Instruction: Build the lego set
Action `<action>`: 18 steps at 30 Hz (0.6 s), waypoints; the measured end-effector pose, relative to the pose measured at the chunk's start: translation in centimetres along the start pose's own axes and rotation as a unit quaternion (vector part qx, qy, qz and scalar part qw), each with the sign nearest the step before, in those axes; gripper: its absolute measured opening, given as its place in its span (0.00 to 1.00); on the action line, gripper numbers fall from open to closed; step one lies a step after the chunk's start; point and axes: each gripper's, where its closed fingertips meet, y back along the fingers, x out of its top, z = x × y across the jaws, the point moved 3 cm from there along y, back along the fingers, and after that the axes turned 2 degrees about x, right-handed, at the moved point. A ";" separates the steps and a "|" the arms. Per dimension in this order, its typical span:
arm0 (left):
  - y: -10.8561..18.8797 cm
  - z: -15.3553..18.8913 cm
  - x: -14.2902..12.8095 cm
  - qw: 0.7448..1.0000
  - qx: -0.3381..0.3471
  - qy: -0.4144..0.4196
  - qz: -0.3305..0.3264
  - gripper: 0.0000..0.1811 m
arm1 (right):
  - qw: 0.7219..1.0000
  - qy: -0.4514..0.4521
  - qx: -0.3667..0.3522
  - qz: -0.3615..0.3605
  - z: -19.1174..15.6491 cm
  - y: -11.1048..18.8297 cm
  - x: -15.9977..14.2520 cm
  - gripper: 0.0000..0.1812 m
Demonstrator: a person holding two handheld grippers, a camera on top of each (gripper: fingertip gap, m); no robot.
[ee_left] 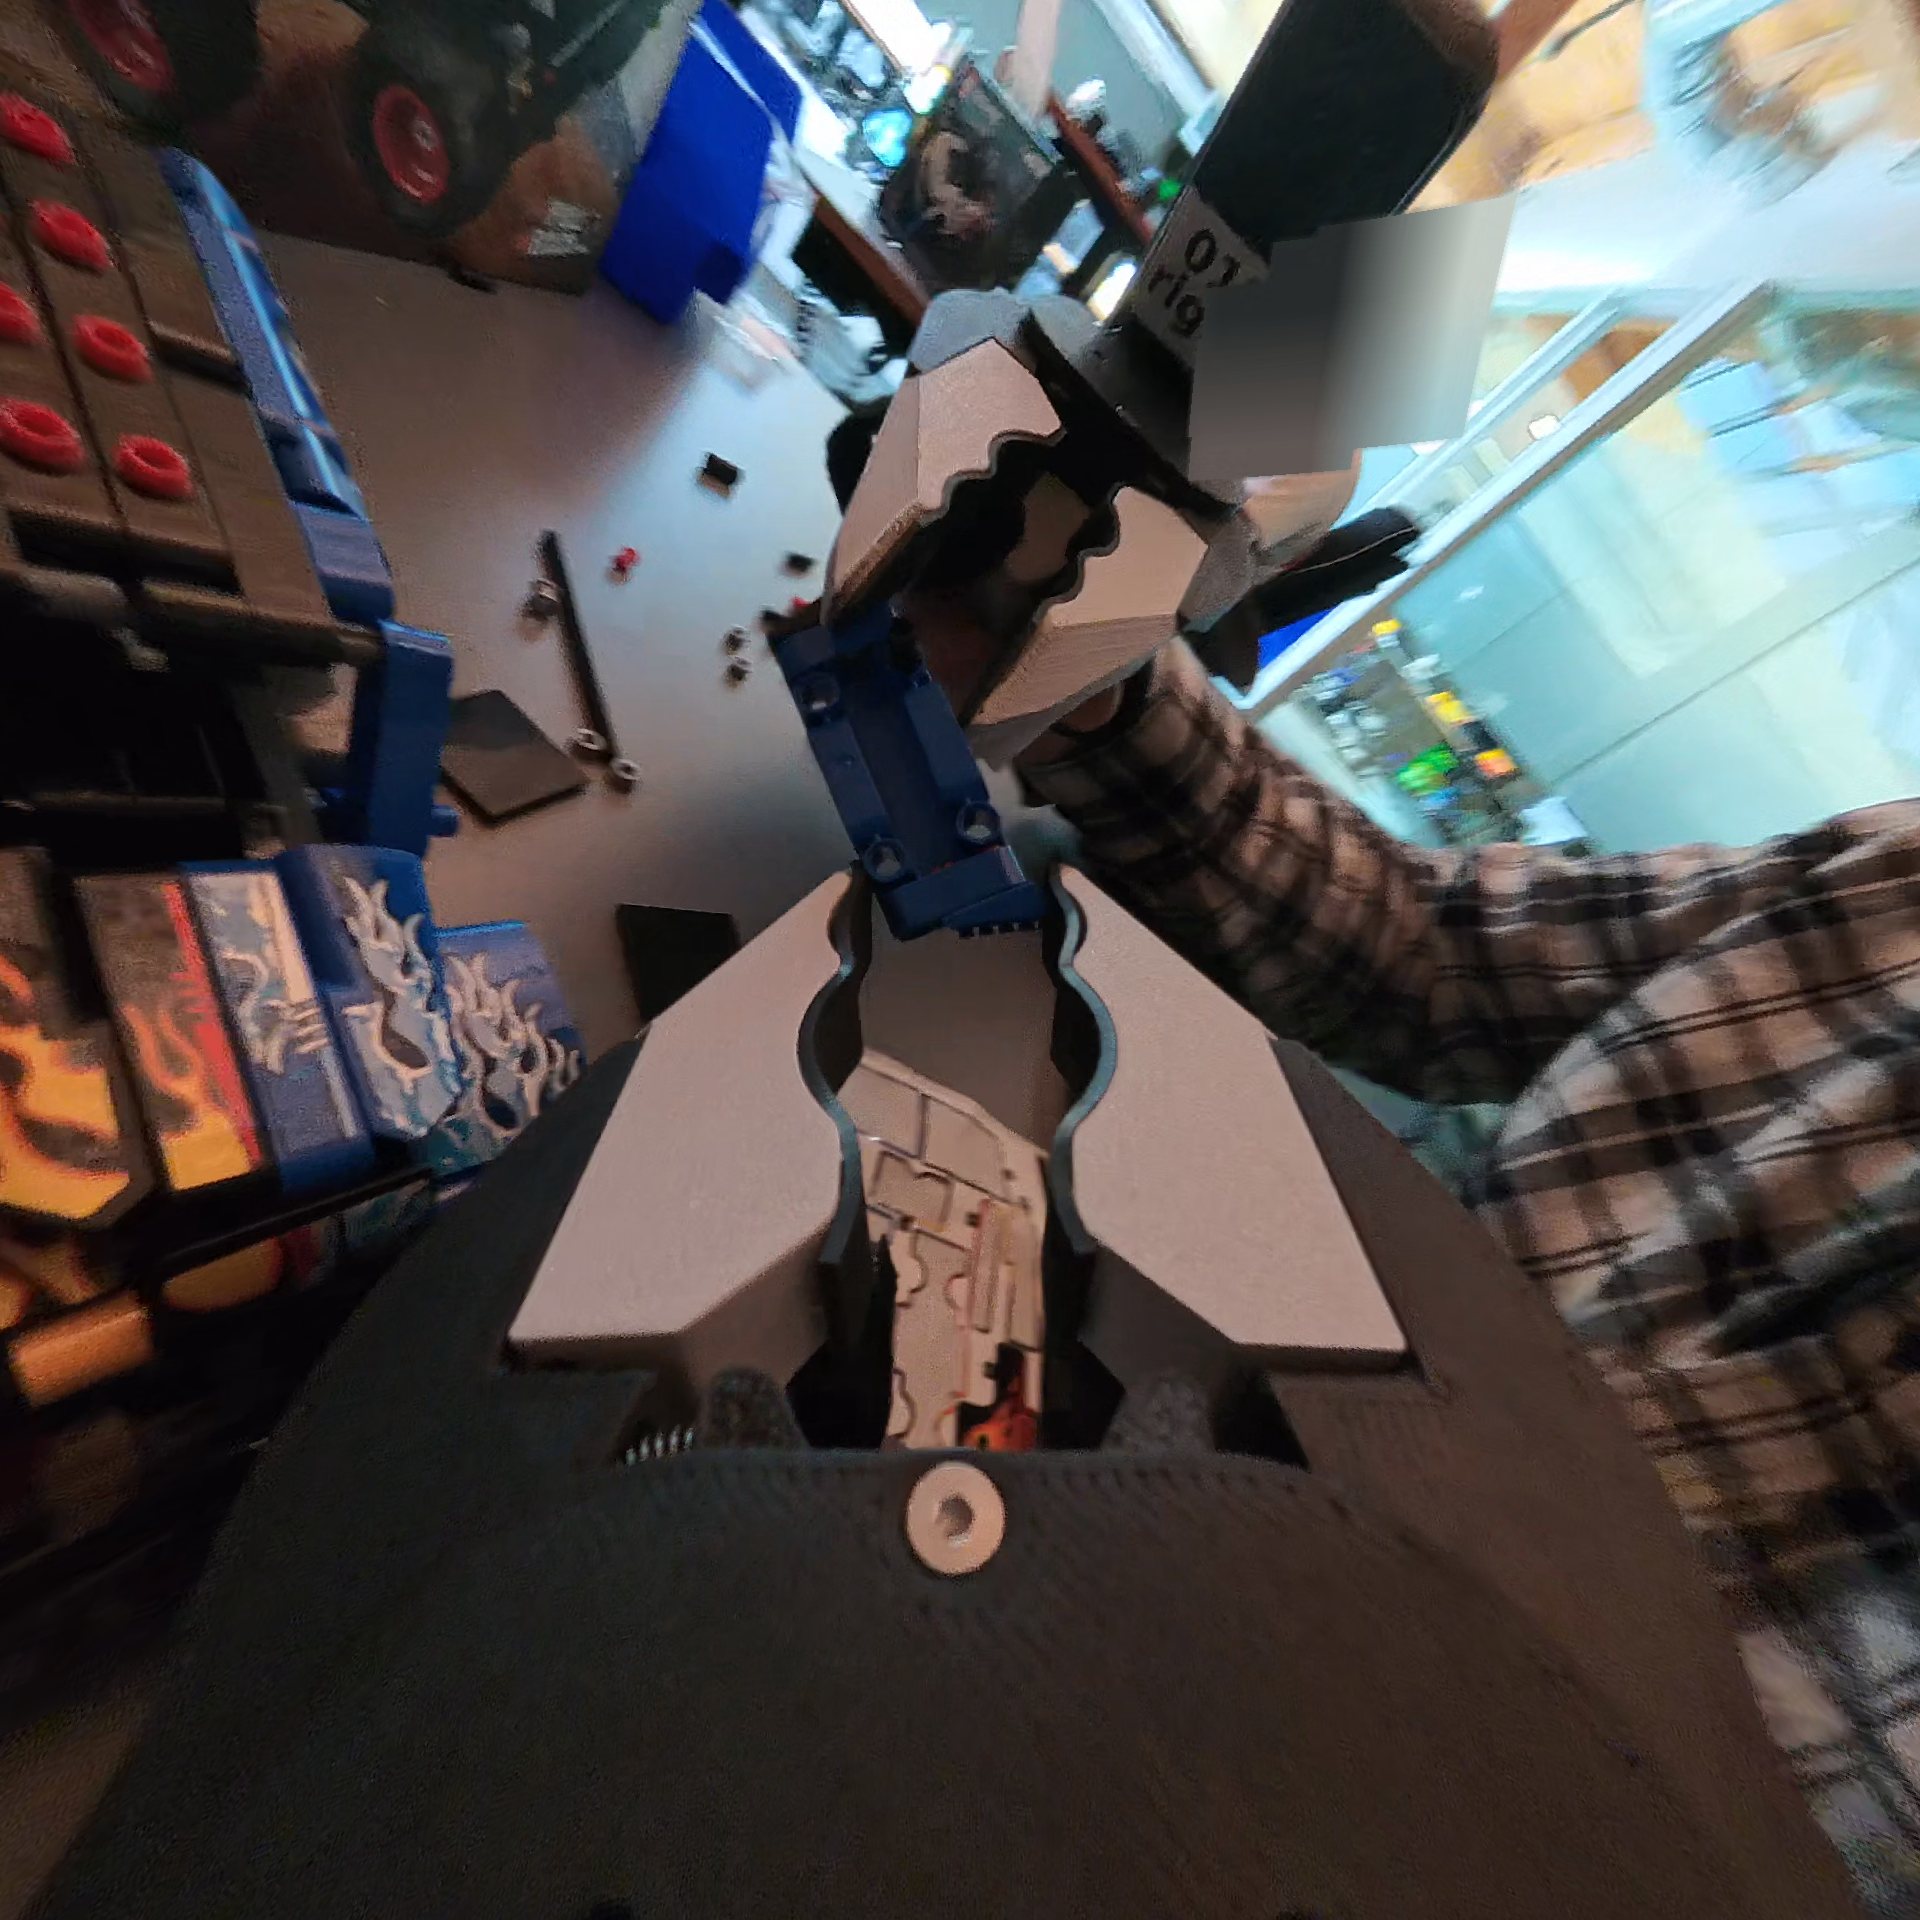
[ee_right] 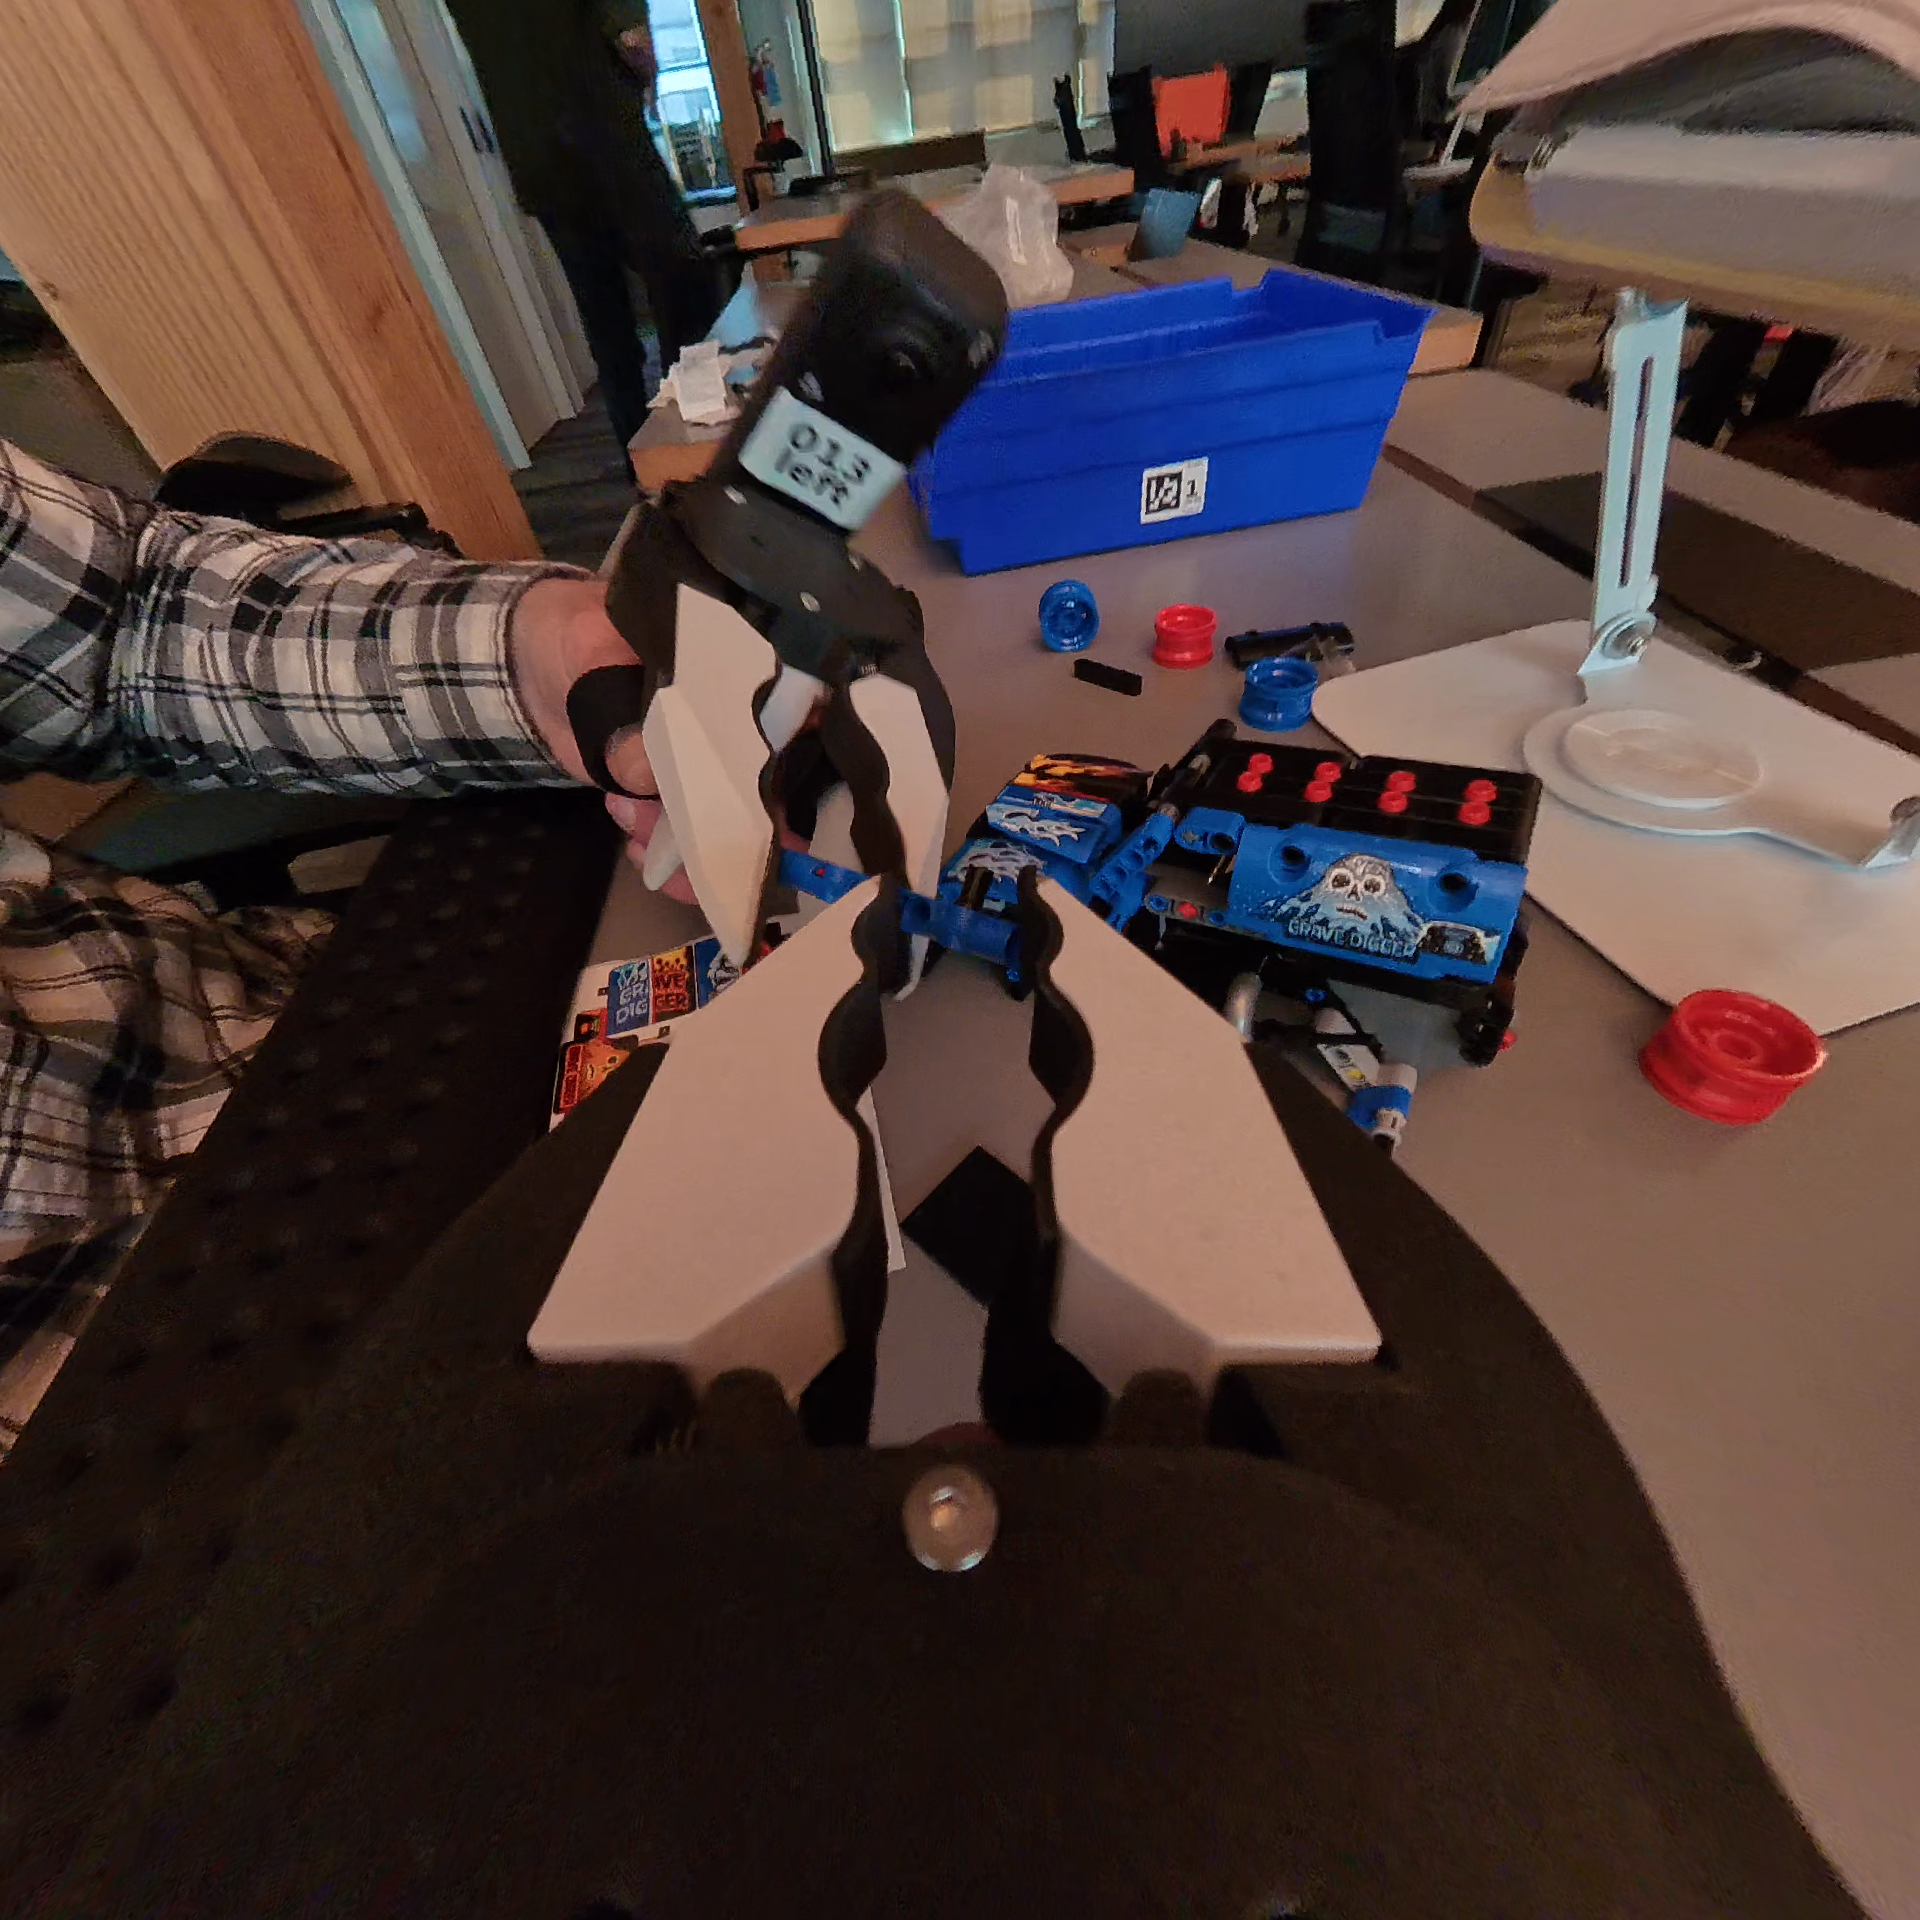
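Blue lego piece [ee_left: 920, 769] is held in the air between both sets of jaws, above the table [ee_left: 540, 416]. It looks light, rigid and slick, and a twist could pop it apart, so grip the flat ends. Left gripper [ee_left: 951, 904] jaws are partly closed, pinching the near end. Right gripper [ee_right: 951, 904] jaws are similarly narrow, seemingly clamped on the far end, though blur hides the contact. The truck body [ee_right: 1351, 883] sits on the table beyond the jaws.
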 end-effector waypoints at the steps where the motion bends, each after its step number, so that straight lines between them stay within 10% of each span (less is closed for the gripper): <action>1: 0.1 -0.2 0.1 0.999 0.026 -0.021 0.002 0.18 | 1.000 -0.008 0.001 -0.003 0.1 0.0 -0.2 0.11; 9: 0.4 -0.3 0.2 0.912 0.247 -0.324 -0.045 0.06 | 0.996 -0.085 0.030 0.007 0.3 0.0 -0.3 0.00; 15: 0.3 -1.4 -0.7 0.892 0.291 -0.339 -0.072 0.01 | 0.992 -0.098 -0.018 -0.075 1.7 0.2 -3.0 0.00; 18: 2.1 -2.6 -0.7 0.845 0.361 -0.380 -0.106 0.14 | 0.987 -0.078 -0.053 -0.126 2.5 0.4 -4.3 0.16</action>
